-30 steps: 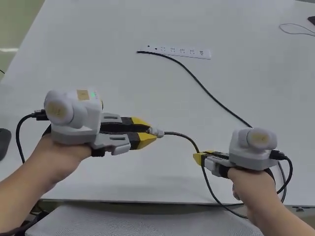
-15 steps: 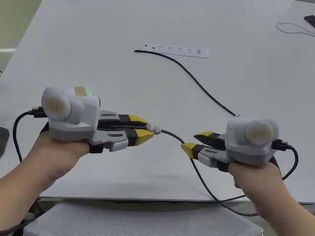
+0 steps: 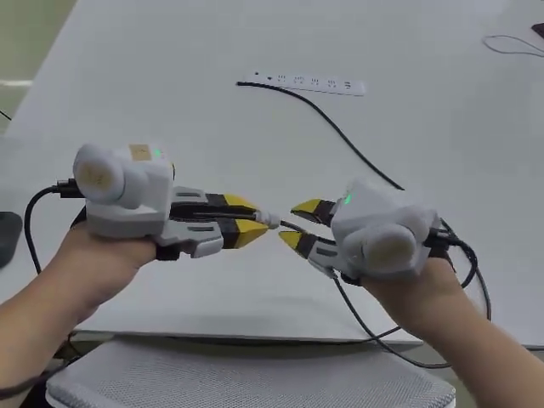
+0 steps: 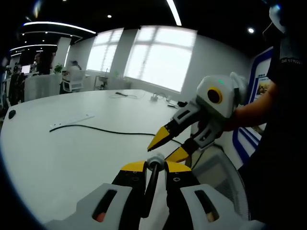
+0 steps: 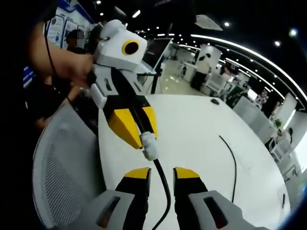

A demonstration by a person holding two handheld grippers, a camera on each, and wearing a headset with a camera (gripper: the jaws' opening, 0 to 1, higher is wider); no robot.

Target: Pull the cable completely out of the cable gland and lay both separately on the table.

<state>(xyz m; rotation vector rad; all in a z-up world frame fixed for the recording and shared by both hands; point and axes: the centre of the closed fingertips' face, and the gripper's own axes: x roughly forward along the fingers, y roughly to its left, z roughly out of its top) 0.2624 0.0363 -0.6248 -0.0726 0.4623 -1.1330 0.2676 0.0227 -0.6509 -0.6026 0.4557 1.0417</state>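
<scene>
Cable gland [image 3: 270,223] is sitting pinched at the tips of my left tool [image 3: 257,224], above the near part of the desk [image 3: 170,102]. Its white end is poking out while the rest is hiding between the jaws. The cable [image 3: 347,297] is leaving the gland rightward and passing between the spread jaws of my right tool [image 3: 291,223]. The right gripper view is showing a gap on either side of it. It is then dropping under my right hand [image 3: 421,296] and over the near desk edge, where part of it is getting lost. In the left gripper view a dark length is running back between my closed jaws; I cannot tell whether it is cable or gland. Far across the desk a power strip [image 3: 310,84] is lying, its black cord [image 3: 340,140] trailing right and disappearing behind my right tool. A mesh chair [image 3: 255,382] is showing just below the near edge.
</scene>
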